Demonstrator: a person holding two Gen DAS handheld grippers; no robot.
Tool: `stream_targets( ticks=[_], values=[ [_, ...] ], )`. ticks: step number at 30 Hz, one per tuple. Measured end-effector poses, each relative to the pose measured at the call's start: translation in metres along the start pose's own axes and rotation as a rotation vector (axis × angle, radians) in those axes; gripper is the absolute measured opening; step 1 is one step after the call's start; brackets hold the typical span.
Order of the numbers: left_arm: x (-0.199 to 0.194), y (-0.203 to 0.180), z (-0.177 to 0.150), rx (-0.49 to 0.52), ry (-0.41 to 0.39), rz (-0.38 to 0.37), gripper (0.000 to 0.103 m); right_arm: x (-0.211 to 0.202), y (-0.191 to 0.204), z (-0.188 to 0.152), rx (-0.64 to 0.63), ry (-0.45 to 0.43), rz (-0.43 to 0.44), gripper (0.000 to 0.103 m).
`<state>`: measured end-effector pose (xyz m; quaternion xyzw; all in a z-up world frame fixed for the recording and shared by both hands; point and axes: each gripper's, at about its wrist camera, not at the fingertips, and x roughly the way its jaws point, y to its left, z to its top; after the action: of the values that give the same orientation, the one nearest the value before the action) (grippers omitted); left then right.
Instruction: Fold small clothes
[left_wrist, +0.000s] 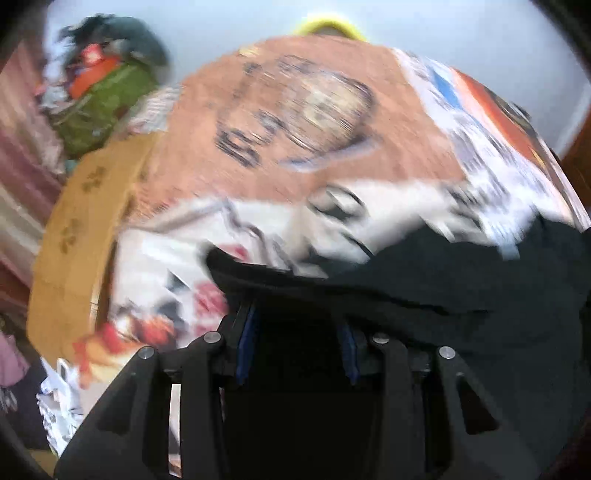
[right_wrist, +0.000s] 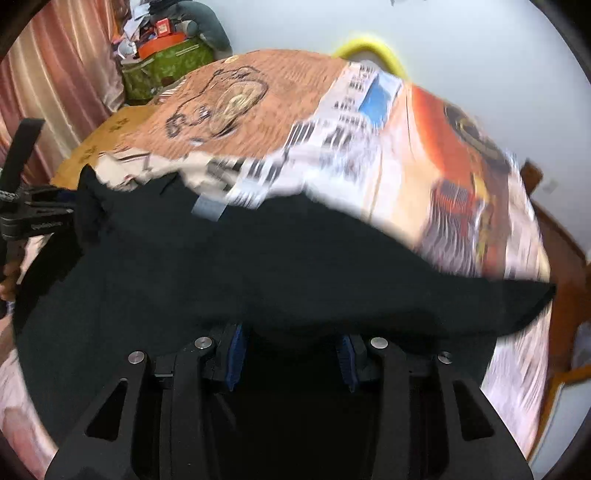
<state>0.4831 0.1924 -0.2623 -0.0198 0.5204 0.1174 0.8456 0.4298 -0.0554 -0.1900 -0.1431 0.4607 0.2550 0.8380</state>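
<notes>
A black garment (right_wrist: 280, 266) lies spread over the near part of a table covered with printed newspaper sheets (right_wrist: 332, 147). It also shows in the left wrist view (left_wrist: 461, 295), draped over the fingers. My left gripper (left_wrist: 299, 332) has its blue-padded jaws apart with black cloth lying over and between them; whether they pinch it is hidden. My right gripper (right_wrist: 291, 347) stands the same way, jaws apart, cloth covering the tips. The left gripper also shows in the right wrist view (right_wrist: 33, 218) at the garment's left edge. Both views are motion-blurred.
A cardboard box (left_wrist: 74, 236) stands at the table's left. A green bag with an orange box (right_wrist: 166, 62) and clutter sits behind. A yellow object (right_wrist: 369, 46) is at the far table edge. Pink curtains (right_wrist: 55, 74) hang left; a wooden frame (right_wrist: 569, 258) is at right.
</notes>
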Motion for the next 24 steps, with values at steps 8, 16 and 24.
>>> stream_targets(
  ticks=[8, 16, 24],
  values=[
    [-0.030, 0.030, 0.001, -0.063, -0.075, 0.007, 0.048, -0.051, -0.031, -0.009, 0.159, -0.185, -0.028, 0.043],
    [-0.042, 0.006, -0.065, 0.084, -0.026, -0.054, 0.066, -0.076, -0.032, -0.071, 0.162, -0.093, 0.034, 0.046],
    [-0.038, 0.020, -0.106, 0.115, -0.016, 0.067, 0.077, -0.072, -0.017, -0.118, 0.107, -0.031, -0.025, 0.054]
  ],
)
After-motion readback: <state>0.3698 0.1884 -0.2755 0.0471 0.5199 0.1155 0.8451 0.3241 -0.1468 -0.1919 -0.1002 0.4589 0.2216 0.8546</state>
